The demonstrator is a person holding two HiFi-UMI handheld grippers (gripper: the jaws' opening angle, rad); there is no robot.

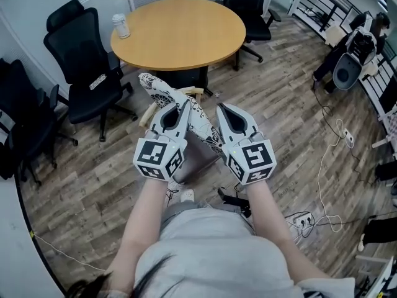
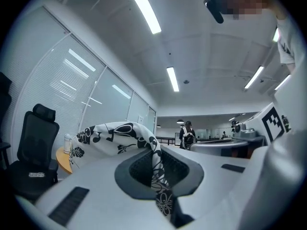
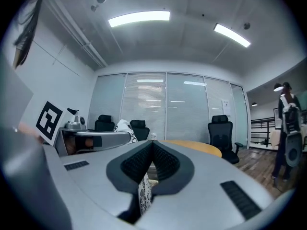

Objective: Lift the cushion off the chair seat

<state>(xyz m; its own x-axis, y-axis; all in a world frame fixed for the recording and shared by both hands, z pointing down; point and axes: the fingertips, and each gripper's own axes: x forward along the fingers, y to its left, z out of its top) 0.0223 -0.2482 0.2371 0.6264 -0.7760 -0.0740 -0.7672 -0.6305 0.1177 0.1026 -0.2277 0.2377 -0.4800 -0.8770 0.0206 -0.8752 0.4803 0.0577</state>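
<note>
The white cushion with black floral print (image 1: 162, 90) is hanging in the air in the head view, in front of the round wooden table (image 1: 180, 33). Its long axis is running from the grippers away toward the table. The left gripper (image 1: 183, 106) and right gripper (image 1: 221, 108) are flanking its near end. In the left gripper view, the jaws are pinching a fold of the cushion, and its bulk is stretching off leftward. In the right gripper view, the jaws are squeezing a strip of the same cloth.

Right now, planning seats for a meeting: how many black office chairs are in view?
3. One chair stands left of the round table, a second at the far left edge, a third behind the table. More may be hidden.
</note>
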